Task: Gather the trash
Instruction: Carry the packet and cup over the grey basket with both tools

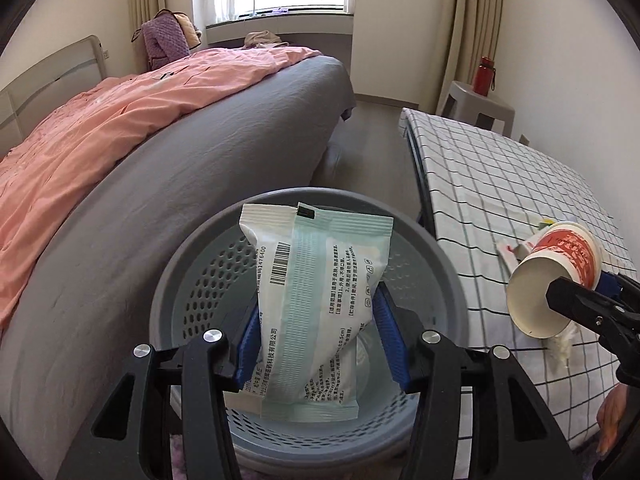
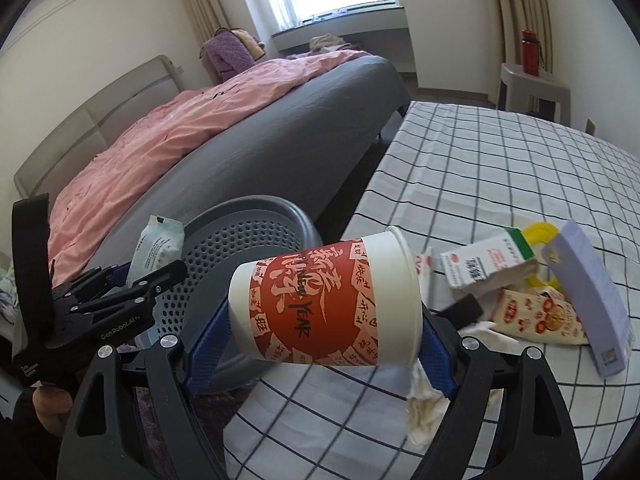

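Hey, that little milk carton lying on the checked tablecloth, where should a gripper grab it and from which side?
Grip the milk carton across its flat long sides at mid-body, coming from above. It lies on its side atop other litter, so those faces are exposed; the purple box crowds its right end.

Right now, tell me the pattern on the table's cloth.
The tablecloth is white with a dark grid check, best seen in the right wrist view.

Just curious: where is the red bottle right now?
In both views the red bottle stands on a grey stool by the far wall, behind the checked table.
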`<state>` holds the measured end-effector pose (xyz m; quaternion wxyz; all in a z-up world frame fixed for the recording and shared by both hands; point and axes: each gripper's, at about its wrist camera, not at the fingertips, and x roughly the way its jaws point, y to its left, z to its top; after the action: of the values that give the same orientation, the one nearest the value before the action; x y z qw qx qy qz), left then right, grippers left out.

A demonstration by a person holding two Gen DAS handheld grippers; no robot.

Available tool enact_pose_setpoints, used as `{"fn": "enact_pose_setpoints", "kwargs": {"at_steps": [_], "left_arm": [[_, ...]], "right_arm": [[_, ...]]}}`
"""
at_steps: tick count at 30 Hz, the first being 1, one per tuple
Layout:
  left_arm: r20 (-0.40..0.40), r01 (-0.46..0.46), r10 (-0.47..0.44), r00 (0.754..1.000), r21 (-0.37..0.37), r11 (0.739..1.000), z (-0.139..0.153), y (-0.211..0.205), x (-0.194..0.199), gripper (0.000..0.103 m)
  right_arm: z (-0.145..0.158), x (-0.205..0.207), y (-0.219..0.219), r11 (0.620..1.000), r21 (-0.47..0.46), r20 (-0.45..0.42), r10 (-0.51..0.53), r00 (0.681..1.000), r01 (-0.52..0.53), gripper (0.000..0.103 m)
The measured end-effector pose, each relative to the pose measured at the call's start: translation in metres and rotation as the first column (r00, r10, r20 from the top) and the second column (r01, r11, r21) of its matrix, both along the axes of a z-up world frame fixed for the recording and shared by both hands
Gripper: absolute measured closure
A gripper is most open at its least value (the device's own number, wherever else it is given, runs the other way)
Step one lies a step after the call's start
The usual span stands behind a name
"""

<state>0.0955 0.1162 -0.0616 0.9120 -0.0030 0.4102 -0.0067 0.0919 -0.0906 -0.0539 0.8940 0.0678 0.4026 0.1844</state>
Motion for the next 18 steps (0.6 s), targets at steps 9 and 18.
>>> {"fn": "enact_pose_setpoints", "kwargs": {"at_steps": [9, 18], "left_arm": [[-0.046, -0.078, 0.077, 0.996, -0.022, 0.997, -0.032, 0.033, 0.017, 0.053], [-0.046, -0.119, 0.117, 0.992, -0.036, 0.992, -0.037, 0.051, 0.015, 0.052]], "right_arm": [[-0.018, 0.029, 0.058, 0.995, -0.044, -0.041, 0.088, 0.995, -0.09, 0.023], [-0.025, 0.044, 0.078, 0.991, -0.054, -0.053, 0.116, 0.992, -0.119, 0.023]]}}
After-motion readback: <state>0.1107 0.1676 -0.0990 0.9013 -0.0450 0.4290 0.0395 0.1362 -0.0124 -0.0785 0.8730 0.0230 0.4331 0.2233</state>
